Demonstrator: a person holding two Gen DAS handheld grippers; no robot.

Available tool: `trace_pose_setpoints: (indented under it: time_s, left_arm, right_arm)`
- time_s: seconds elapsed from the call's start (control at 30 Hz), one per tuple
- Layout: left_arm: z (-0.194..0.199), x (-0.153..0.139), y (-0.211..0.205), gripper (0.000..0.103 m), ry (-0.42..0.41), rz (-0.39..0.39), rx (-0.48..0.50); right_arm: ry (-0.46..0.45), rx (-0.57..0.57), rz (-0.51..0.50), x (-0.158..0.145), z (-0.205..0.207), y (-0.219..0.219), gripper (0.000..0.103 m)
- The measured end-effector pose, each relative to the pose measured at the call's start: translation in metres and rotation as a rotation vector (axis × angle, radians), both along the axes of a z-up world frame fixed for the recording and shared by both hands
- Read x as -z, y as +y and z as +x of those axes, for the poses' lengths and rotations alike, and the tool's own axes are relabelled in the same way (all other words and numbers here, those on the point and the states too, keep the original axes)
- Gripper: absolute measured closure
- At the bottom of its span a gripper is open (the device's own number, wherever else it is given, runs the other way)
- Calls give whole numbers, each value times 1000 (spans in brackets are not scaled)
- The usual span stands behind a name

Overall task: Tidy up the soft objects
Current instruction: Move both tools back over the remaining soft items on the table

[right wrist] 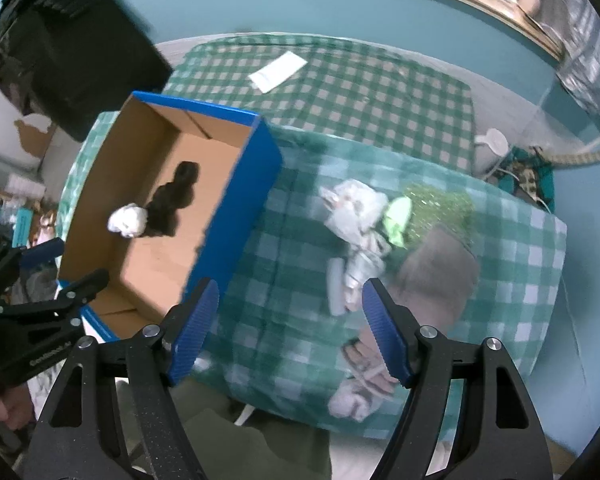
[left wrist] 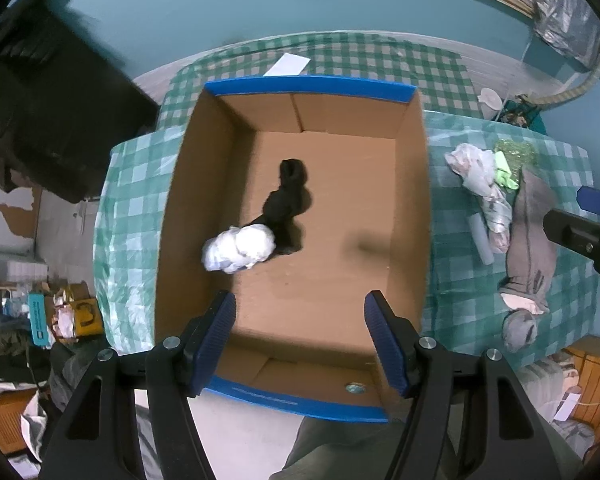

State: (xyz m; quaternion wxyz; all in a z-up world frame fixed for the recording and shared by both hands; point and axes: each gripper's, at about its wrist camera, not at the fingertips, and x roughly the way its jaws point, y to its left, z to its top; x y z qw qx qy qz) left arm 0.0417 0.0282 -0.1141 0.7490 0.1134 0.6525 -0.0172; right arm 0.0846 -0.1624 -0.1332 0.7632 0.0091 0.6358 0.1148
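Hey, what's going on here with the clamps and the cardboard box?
A person holds a gripper in each hand and is sorting soft things into the blue-edged cardboard box. A white crumpled bundle and a black sock-like piece already lie inside. The left gripper hovers open and empty above the box. The right gripper is open above the checkered tablecloth, near a pale plastic-wrapped bundle and a brown-grey cloth not yet boxed.

Ahead of my tools I'm seeing a green checked tablecloth (right wrist: 364, 92) covering the table, with a white paper slip (right wrist: 278, 71) lying flat on it at the far side. Off to my far left a black bag (left wrist: 48, 120) is hanging blurred. Far right, a white plug (right wrist: 494, 140) is sitting beside tangled cables.
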Motion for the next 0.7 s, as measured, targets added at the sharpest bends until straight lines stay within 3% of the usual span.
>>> trace_pose_setpoints:
  time_s: [0.7]
  left_arm:
    - [-5,0,-86,35,10,-6,163]
  right_arm:
    - [50,186,-3,15,-34,-100,25]
